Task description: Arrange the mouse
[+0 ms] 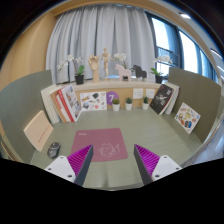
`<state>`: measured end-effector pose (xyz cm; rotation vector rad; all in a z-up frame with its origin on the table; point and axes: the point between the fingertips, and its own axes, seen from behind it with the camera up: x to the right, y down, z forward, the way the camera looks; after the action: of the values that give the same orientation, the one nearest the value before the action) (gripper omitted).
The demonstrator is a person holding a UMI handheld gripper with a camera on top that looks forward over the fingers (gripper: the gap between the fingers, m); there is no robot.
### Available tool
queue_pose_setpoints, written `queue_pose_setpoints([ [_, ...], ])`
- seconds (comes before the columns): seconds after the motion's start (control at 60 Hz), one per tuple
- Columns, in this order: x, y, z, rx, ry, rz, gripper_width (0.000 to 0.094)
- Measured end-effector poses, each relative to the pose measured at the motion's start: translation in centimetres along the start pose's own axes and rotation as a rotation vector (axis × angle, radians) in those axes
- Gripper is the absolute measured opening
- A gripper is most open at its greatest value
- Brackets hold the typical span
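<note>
Gripper view showed the gripper [112,163] fingers spread and empty above the green desk [150,138]. A small dark computer mouse [54,149] lay beside the pink rectangular mat [101,143]; approaching off-centre risked pushing it away.

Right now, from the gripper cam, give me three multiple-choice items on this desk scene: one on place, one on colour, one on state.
1. Where does the small dark computer mouse lie?
A. on the flat pink rectangular mat
B. on the grey-green desk top, beside the mat and off it
C. between the tongs' fingers

2. What colour is the mat?
A. pink
B. blue
C. yellow

3. How do the tongs stand?
A. shut on the mouse
B. shut on the mat
C. open, holding nothing

Answers:
1. B, the mouse rests on the desk top, to the side of the mat and outside the fingers.
2. A, the mat shows pink against the desk top.
3. C, a wide gap shows between the fingers, with only mat and desk beyond it.
</note>
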<state>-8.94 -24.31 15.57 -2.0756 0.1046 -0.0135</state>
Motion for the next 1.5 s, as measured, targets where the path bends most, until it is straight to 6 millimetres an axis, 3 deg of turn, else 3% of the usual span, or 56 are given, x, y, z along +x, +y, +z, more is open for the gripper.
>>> queue_pose_setpoints([
  [0.167, -9.1, 7.5, 1.7, -0.119, -0.092, -0.034, 0.0825],
  [0.283, -15.9, 11.6, 2.7, -0.195, -0.159, -0.044, 0.0823],
  [0.433, -23.3, 14.5, 4.9, -0.253, -0.220, -0.063, 0.0821],
  [0.567, -27.6, 15.4, 7.8, -0.284, -0.240, -0.096, 0.0828],
  [0.667, -29.1, 14.4, 10.2, -0.278, -0.216, -0.110, 0.0823],
  [0.833, -29.9, 12.5, 13.9, -0.269, -0.173, -0.102, 0.0810],
  [0.983, -30.1, 11.7, 15.9, -0.272, -0.140, -0.123, 0.0663],
  [1.05, -30.1, 11.5, 16.2, -0.271, -0.130, -0.115, 0.0517],
  [1.267, -29.8, 11.5, 16.1, -0.289, -0.104, -0.086, 0.0349],
  [1.5, -30.0, 11.2, 15.8, -0.326, -0.128, -0.096, 0.0345],
])
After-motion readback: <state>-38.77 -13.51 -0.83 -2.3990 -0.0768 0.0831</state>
